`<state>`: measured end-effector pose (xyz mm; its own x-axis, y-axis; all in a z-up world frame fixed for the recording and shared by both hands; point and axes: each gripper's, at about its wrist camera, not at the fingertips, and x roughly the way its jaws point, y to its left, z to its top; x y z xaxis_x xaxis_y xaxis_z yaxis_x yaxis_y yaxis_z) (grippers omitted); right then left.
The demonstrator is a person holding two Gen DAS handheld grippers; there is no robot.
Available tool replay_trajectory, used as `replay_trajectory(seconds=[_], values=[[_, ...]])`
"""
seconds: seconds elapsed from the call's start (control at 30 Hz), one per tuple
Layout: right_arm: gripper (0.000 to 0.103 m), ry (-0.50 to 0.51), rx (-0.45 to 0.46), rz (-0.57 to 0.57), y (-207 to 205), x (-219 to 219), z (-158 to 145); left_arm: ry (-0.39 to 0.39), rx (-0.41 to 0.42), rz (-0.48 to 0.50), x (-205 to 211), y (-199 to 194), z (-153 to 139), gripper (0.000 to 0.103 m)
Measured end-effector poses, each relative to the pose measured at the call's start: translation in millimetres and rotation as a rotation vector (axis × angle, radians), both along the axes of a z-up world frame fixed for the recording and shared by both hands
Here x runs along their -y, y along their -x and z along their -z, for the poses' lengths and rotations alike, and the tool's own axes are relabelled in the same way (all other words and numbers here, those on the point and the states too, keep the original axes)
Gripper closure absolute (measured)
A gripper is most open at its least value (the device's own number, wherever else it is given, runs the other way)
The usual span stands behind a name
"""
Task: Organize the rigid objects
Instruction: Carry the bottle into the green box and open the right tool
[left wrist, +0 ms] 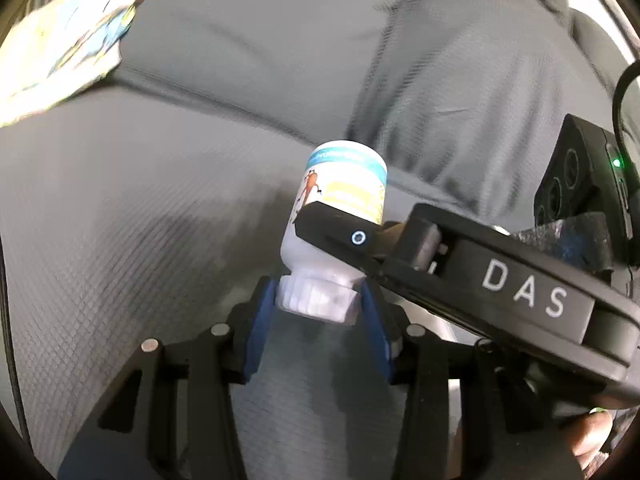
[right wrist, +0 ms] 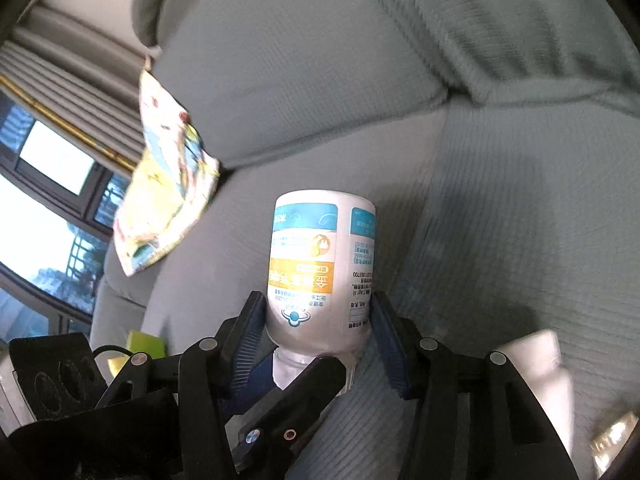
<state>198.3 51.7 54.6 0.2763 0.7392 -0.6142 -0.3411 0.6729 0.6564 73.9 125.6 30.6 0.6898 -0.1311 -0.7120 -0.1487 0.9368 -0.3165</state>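
A white pill bottle (left wrist: 340, 188) with a blue and yellow label is held upside down, its cap toward the cameras, above a grey sofa. My left gripper (left wrist: 316, 304) is shut on the bottle's white cap (left wrist: 316, 300). My right gripper (right wrist: 320, 316) is shut on the bottle's body (right wrist: 316, 264). In the left wrist view the right gripper comes in from the right, with one black finger (left wrist: 340, 228) across the label. In the right wrist view a left finger (right wrist: 300, 396) lies below the bottle's neck.
A grey sofa seat (left wrist: 120, 220) and back cushions (right wrist: 300, 60) fill both views. A colourful printed packet (right wrist: 168, 184) leans on the sofa at the left, also in the left wrist view (left wrist: 68, 32). A white object (right wrist: 548, 364) lies at the lower right. A window (right wrist: 48, 200) is at far left.
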Motion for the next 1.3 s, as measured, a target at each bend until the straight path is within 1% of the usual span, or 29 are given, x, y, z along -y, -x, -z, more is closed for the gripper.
replay_trajectory(seconds=[0.13, 0.2, 0.23, 0.37, 0.53, 0.63, 0.77, 0.83, 1.03, 1.17, 1.3], values=[[0.048, -0.027, 0.078, 0.066, 22, 38, -32, -0.022, 0.074, 0.077, 34, 16, -28, 0.06], [0.048, -0.035, 0.112, 0.11, 36, 62, -48, -0.031, 0.111, 0.127, 60, 16, -41, 0.06], [0.048, -0.037, 0.126, 0.13, 42, 72, -55, -0.032, 0.127, 0.151, 73, 13, -46, 0.06], [0.048, -0.035, 0.207, 0.227, 72, 127, -86, -0.024, 0.197, 0.262, 120, 29, -71, 0.059], [0.048, -0.012, 0.274, 0.36, 110, 188, -115, -0.036, 0.25, 0.386, 176, 46, -90, 0.059], [0.048, 0.016, 0.304, 0.45, 134, 222, -126, -0.026, 0.262, 0.471, 203, 51, -92, 0.059], [0.048, 0.053, 0.324, 0.55, 162, 258, -128, -0.046, 0.273, 0.572, 246, 56, -92, 0.059], [0.048, 0.066, 0.324, 0.595, 172, 274, -127, -0.041, 0.27, 0.619, 263, 60, -88, 0.059], [0.048, 0.068, 0.283, 0.727, 195, 326, -111, -0.039, 0.245, 0.742, 308, 64, -74, 0.059], [0.048, 0.084, 0.252, 0.791, 206, 351, -99, -0.015, 0.217, 0.814, 332, 65, -62, 0.059], [0.048, 0.098, 0.226, 0.854, 216, 372, -86, -0.007, 0.199, 0.872, 354, 70, -53, 0.059]])
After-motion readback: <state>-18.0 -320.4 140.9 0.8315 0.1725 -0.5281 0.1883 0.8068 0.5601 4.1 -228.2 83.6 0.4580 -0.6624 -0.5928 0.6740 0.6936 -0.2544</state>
